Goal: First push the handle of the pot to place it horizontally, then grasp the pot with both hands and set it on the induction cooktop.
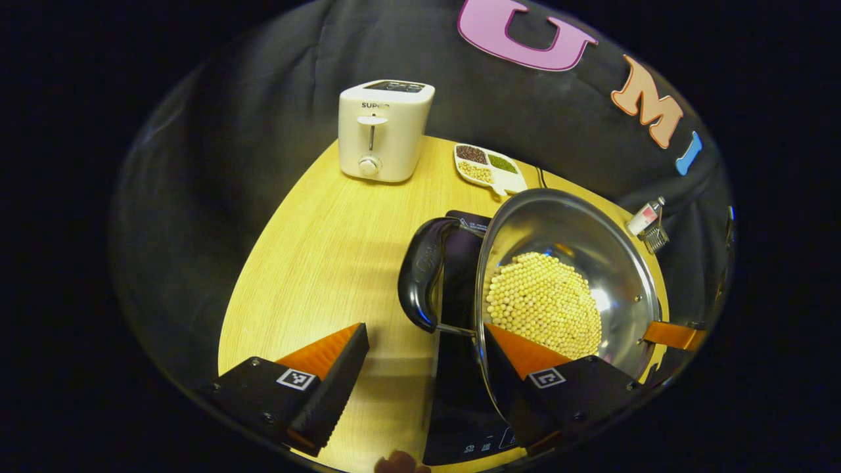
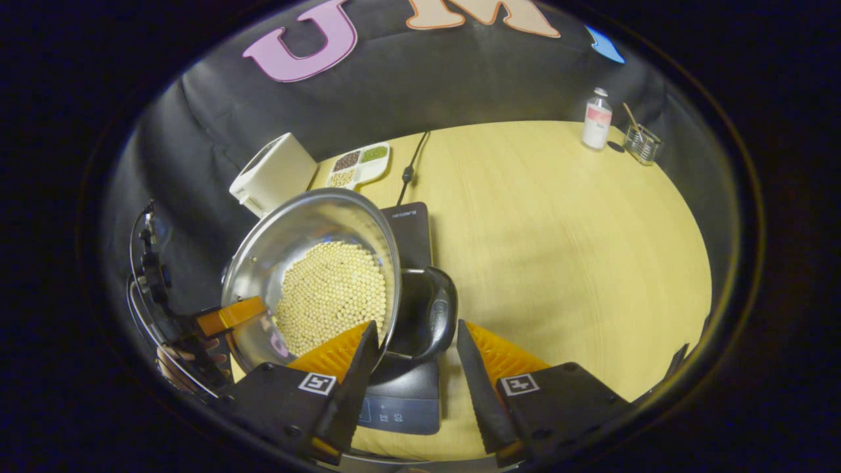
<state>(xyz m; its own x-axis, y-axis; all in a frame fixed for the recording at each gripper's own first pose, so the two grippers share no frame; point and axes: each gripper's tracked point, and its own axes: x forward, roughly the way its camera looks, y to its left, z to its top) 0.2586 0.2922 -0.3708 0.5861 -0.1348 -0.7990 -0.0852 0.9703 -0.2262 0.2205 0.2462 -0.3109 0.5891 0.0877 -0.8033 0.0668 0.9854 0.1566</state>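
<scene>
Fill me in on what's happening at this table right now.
A person works a gripper in each hand around a steel pot of pale beans that sits over the induction cooktop. The left gripper and the right gripper each straddle one of the pot's black side handles, jaws open. Whether the pot rests fully on the cooktop is hard to tell. A toaster and a divided dish stand behind.

Wooden table with cooktop, toaster

The toaster front reads "SUPOR", partly legible.
</scene>
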